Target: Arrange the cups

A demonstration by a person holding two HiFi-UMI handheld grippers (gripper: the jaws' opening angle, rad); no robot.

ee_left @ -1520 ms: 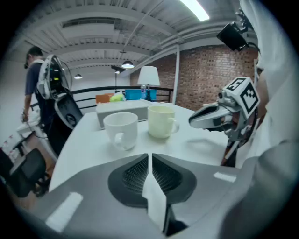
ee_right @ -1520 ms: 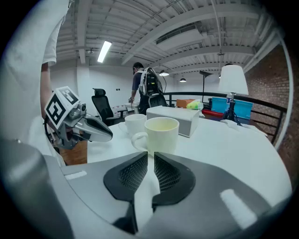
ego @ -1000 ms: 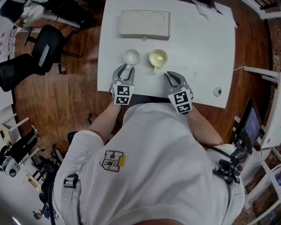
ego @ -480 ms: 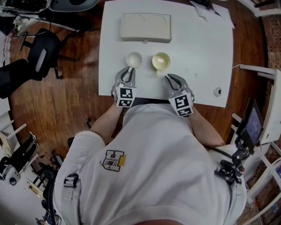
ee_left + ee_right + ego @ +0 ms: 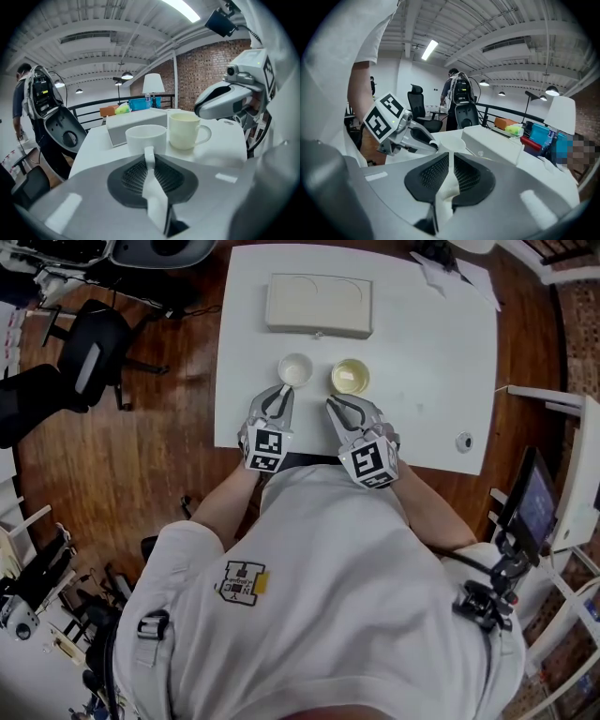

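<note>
A white cup (image 5: pixel 295 369) and a cream cup (image 5: pixel 351 377) stand side by side on the white table (image 5: pixel 431 362). My left gripper (image 5: pixel 280 391) reaches the white cup from the near side. Its jaws have just been closing, and the cup's handle (image 5: pixel 149 157) is now pinched between the pads. The cream cup (image 5: pixel 185 131) stands to the right with its handle turned towards my right gripper (image 5: pixel 198 107). That gripper (image 5: pixel 333 405) hovers just off the cream cup's near side, shut and holding nothing.
A beige rectangular tray (image 5: pixel 319 306) lies beyond the cups at the far side of the table. A small round object (image 5: pixel 464 438) sits near the table's right front corner. Papers (image 5: pixel 459 268) lie at the far right. Office chairs (image 5: pixel 94 348) stand on the wooden floor to the left.
The left jaws went from wide open to closed round the white cup's handle. The right gripper swung left and up, ending close beside the cream cup.
</note>
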